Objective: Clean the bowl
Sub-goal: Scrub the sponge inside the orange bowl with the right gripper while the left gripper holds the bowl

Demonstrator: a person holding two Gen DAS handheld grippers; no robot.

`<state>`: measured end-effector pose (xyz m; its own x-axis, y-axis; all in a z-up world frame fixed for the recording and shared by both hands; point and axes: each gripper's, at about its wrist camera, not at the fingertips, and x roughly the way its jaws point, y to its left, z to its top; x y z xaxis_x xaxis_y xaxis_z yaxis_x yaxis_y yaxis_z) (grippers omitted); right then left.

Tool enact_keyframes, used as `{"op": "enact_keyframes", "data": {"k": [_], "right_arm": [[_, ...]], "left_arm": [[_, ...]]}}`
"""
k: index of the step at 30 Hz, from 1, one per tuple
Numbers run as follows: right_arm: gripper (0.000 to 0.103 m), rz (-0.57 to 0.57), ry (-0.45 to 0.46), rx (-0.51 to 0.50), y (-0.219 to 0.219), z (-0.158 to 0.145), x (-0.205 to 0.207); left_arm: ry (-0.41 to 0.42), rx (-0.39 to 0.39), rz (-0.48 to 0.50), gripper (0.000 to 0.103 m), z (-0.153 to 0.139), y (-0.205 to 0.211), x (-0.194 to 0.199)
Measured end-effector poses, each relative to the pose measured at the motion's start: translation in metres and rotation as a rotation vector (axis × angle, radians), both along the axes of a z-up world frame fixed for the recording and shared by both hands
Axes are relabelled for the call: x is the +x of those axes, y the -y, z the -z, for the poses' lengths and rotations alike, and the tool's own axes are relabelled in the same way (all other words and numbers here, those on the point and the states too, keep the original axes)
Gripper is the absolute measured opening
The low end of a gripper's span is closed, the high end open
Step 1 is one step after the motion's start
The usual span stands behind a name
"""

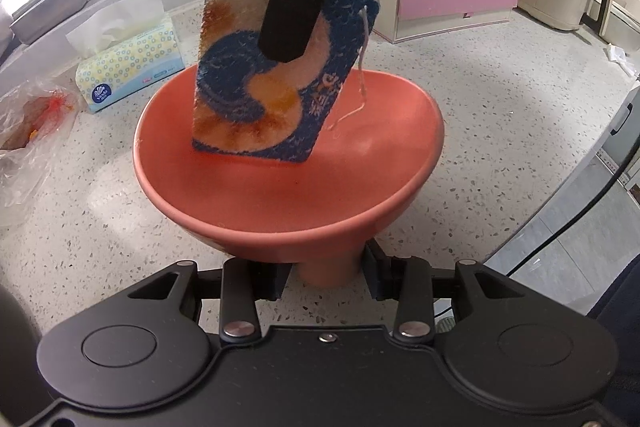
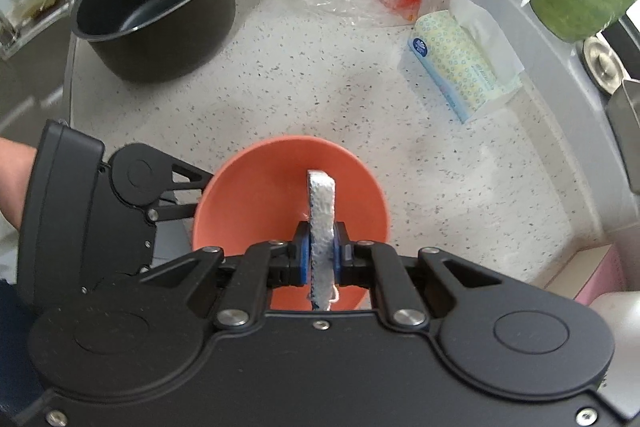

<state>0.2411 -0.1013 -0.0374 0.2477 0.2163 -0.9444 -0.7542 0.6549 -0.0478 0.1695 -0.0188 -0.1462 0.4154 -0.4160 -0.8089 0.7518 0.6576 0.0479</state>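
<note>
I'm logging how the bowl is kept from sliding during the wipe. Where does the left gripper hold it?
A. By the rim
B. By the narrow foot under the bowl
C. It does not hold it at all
B: in the left wrist view the left gripper has its fingers on either side of the narrow foot of the bowl.

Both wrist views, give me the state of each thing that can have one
Salmon-pink footed bowl: upright, foot gripped.
Blue-and-orange patterned sponge: on edge inside bowl, stained.
Left gripper: shut on bowl's foot.
Right gripper: shut on sponge.
Black cooker pot: upright, empty.
</note>
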Motion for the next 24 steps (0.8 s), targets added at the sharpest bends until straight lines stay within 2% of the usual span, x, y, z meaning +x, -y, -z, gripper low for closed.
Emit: {"op": "enact_keyframes", "data": {"k": [7,14,24], "right_arm": [[0.011,-0.027,-0.002,-0.043,0.003,-0.003,-0.004],[0.011,-0.055,-0.067,-0.054,0.006,0.002,-0.019],[0.011,-0.060,-0.108,0.047,-0.004,-0.005,-0.031]], "left_arm": [[0.005,0.000,0.000,0.038,-0.001,0.002,-0.001],[0.007,0.000,0.002,0.038,-0.001,0.002,-0.001],[0.009,0.005,0.005,0.038,-0.001,0.003,-0.001]]}}
